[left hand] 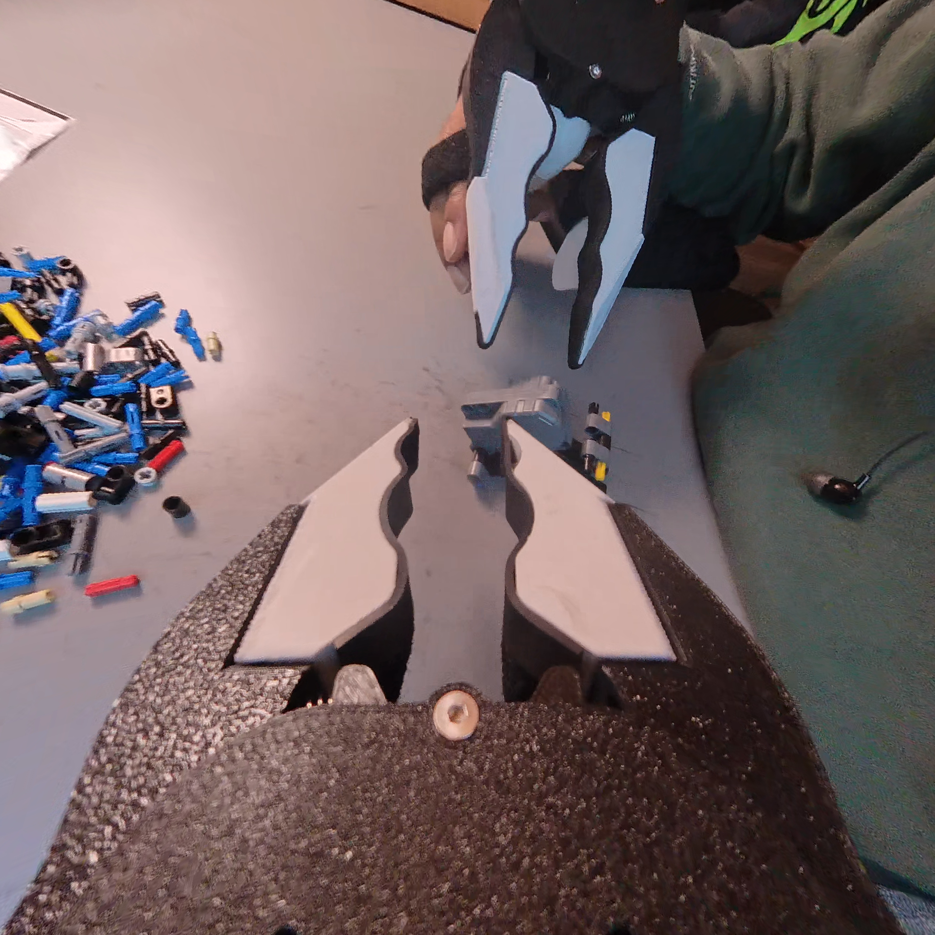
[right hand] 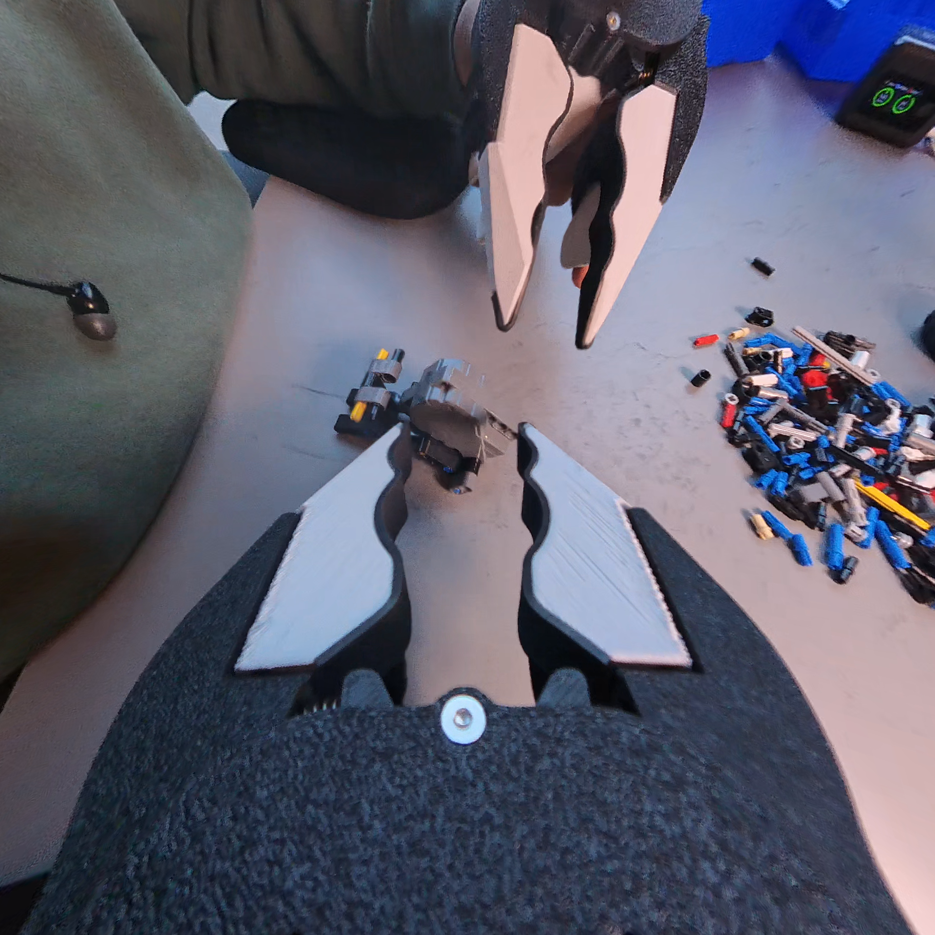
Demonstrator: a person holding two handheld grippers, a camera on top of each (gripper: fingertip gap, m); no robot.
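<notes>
Left claw: my left claw (left hand: 460, 427) sits low over the grey table (left hand: 303, 202), its two fingers spread apart and pinching nothing.
Nearest to left claw: the grey brick assembly (left hand: 511, 410) lies on the table just past the tip of my right-hand finger, which overlaps its near edge; I cannot tell whether they touch.
Right claw: my right claw (right hand: 461, 430) is likewise spread wide and empty, low over the table (right hand: 657, 253).
Nearest to right claw: the same grey assembly (right hand: 450, 410) lies at the tip of the left-hand finger, partly in the gap between the fingers.
Side piece: a small black part with grey clips and a yellow pin (right hand: 372, 392) is joined to or touching the assembly on the side towards the person.
Claws to each other: each claw shows in the other's view, hanging above the assembly from the opposite side, fingers apart.
Loose parts: a heap of blue, black, grey and red pieces (left hand: 66, 405) lies well apart from the assembly, on my left claw's outer side.
Person: a green sleeve (left hand: 809, 152) and an earbud on a cord (left hand: 835, 488) rest against green cloth at the table edge.
Far corner: a small black device with a lit screen (right hand: 893, 96) stands beyond the heap.
</notes>
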